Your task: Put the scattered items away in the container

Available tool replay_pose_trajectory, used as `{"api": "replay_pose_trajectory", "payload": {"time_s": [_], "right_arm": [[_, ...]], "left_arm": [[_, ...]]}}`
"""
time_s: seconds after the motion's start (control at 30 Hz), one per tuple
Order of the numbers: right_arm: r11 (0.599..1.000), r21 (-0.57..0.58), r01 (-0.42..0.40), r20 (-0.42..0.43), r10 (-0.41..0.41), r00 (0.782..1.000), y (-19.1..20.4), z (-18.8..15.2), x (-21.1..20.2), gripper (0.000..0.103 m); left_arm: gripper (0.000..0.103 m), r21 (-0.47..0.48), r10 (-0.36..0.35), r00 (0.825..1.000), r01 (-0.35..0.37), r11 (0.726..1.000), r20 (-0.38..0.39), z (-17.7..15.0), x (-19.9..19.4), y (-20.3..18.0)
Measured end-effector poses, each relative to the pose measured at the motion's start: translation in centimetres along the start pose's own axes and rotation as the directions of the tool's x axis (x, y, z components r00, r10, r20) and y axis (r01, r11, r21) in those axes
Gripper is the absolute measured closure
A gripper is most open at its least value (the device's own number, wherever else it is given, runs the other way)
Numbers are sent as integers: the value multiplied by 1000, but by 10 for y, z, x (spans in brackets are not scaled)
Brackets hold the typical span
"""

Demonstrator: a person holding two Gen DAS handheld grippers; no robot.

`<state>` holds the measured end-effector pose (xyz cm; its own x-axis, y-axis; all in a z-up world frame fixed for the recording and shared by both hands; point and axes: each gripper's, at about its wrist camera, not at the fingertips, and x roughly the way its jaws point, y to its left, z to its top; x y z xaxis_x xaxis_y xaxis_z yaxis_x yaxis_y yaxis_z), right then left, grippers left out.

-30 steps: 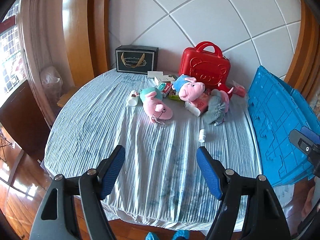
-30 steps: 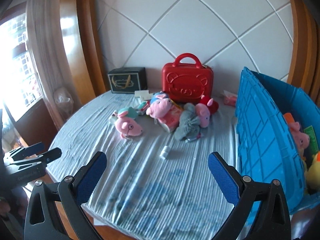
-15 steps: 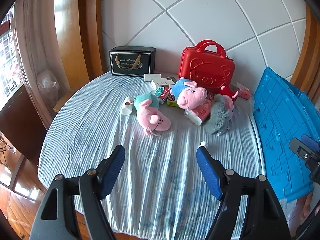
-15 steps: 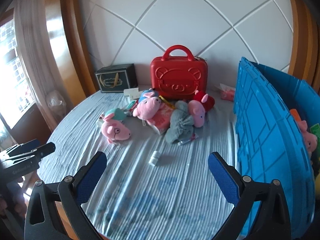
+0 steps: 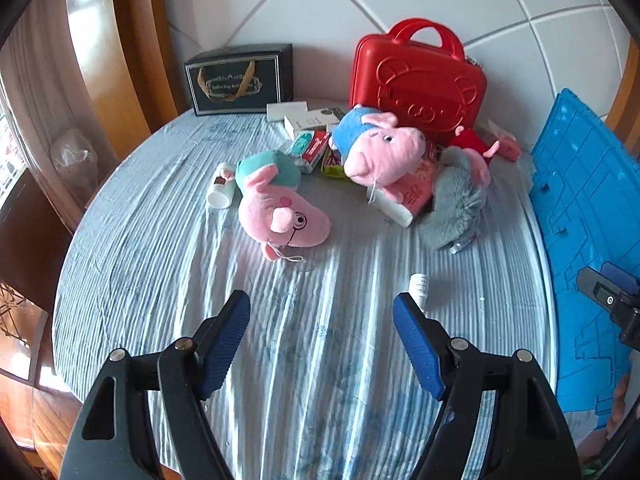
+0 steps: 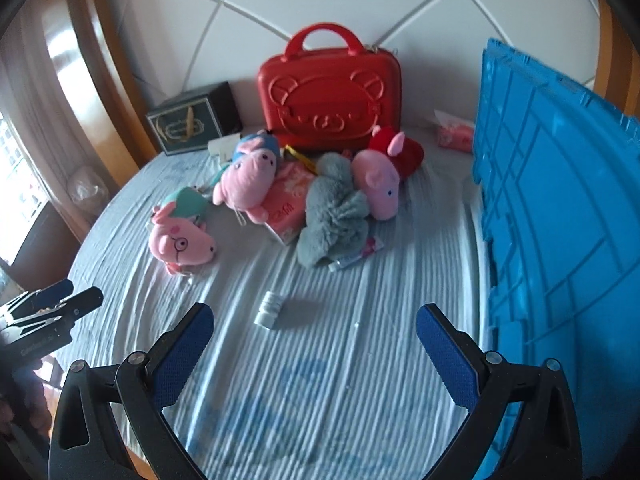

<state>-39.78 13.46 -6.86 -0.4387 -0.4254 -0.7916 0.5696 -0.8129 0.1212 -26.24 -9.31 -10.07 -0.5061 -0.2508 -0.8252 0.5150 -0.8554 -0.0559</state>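
Observation:
Scattered items lie on a round table with a striped blue cloth. A pink pig plush in teal lies left of a pig plush in blue, a grey plush and a pig plush in red. A small white bottle lies nearest. The blue crate stands at the right. My left gripper and right gripper are open and empty above the cloth.
A red case and a black box stand at the back wall. Small boxes and packets, a white jar, a tube and a pink packet lie around the plushes.
Both grippers have moved forward over the table toward the items, which now look larger and closer. Both stay open.

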Motion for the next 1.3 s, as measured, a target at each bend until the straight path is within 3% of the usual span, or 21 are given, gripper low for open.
{"api": "replay_pose_trajectory", "payload": {"time_s": [0.2, 0.4, 0.67, 0.83, 0.97, 1.07, 1.17, 1.23, 1.3], "right_arm": [[998, 43, 52, -75, -48, 996, 3, -1, 44, 0], [992, 115, 56, -155, -38, 987, 16, -3, 89, 0], [999, 35, 26, -228, -17, 974, 78, 12, 138, 0], [1000, 18, 10, -233, -6, 973, 103, 30, 159, 0], [1000, 3, 17, -244, -16, 970, 114, 41, 175, 0], [1000, 4, 20, -250, -18, 968, 115, 47, 183, 0], [1000, 7, 29, -254, -27, 967, 112, 52, 186, 0], [999, 12, 40, -249, -36, 968, 108, 54, 185, 0], [998, 21, 51, -241, -44, 970, 105, 56, 183, 0]], "left_arm": [[30, 21, 59, 997, -58, 998, -53, 12, 48, 34], [30, 20, 52, 993, -50, 999, -111, 25, 91, 73], [30, -10, 51, 990, -53, 999, -130, 54, 133, 122], [30, -17, 135, 982, -138, 990, -131, 85, 174, 150], [30, -25, 169, 968, -177, 984, -185, 97, 222, 163], [30, -11, 138, 970, -143, 990, -198, 98, 242, 152], [30, 29, 86, 981, -82, 996, -172, 93, 239, 127], [30, 63, 6, 986, 5, 998, -169, 86, 230, 106], [30, 102, -86, 974, 109, 989, -208, 75, 225, 85]]}}
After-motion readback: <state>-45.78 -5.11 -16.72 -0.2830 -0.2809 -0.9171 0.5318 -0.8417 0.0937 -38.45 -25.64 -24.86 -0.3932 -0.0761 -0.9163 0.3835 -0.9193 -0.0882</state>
